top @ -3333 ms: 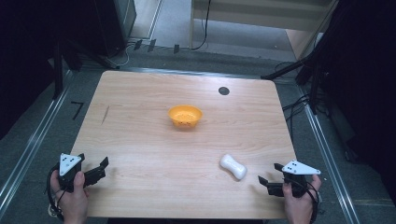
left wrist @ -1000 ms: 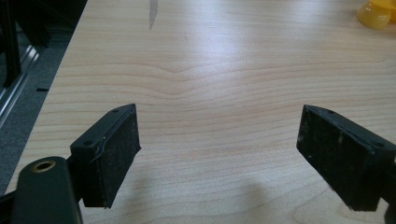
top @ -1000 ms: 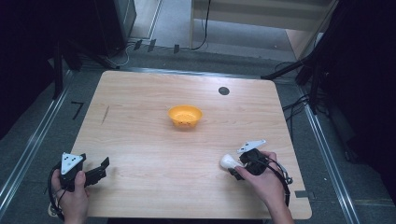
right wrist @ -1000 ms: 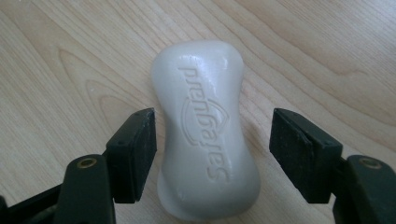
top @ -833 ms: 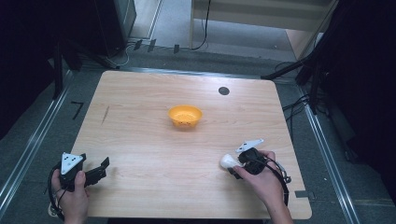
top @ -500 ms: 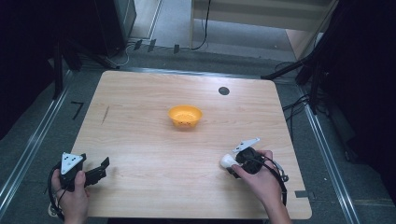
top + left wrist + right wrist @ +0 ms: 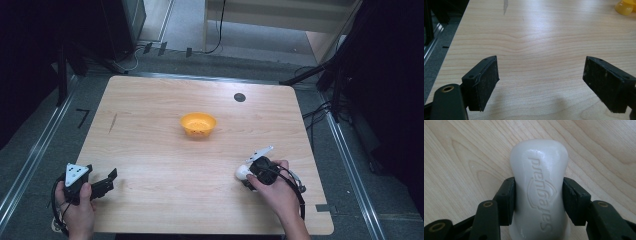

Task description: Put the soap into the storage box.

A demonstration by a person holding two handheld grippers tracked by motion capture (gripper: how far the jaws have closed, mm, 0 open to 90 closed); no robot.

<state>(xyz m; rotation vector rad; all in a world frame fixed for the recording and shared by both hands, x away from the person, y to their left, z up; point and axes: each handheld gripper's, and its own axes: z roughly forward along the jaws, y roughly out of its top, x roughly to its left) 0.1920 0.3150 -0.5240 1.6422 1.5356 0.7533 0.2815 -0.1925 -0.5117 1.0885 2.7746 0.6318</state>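
At 4 o'clock on tabletop [image 7: 150, 150], right gripper [image 7: 539, 202] fingers clamp soap bar [image 7: 540, 190] across its width, long axis running fwd; left gripper [image 7: 541, 82] fingers apart, idle.

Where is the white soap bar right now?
In the high view the white soap bar lies on the table near its front right, clamped in the right tool, nearer the person than the orange bowl.

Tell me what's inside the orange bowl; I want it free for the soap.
The orange bowl looks empty, with some dark specks on its floor. Its near inner wall is hidden by the rim.
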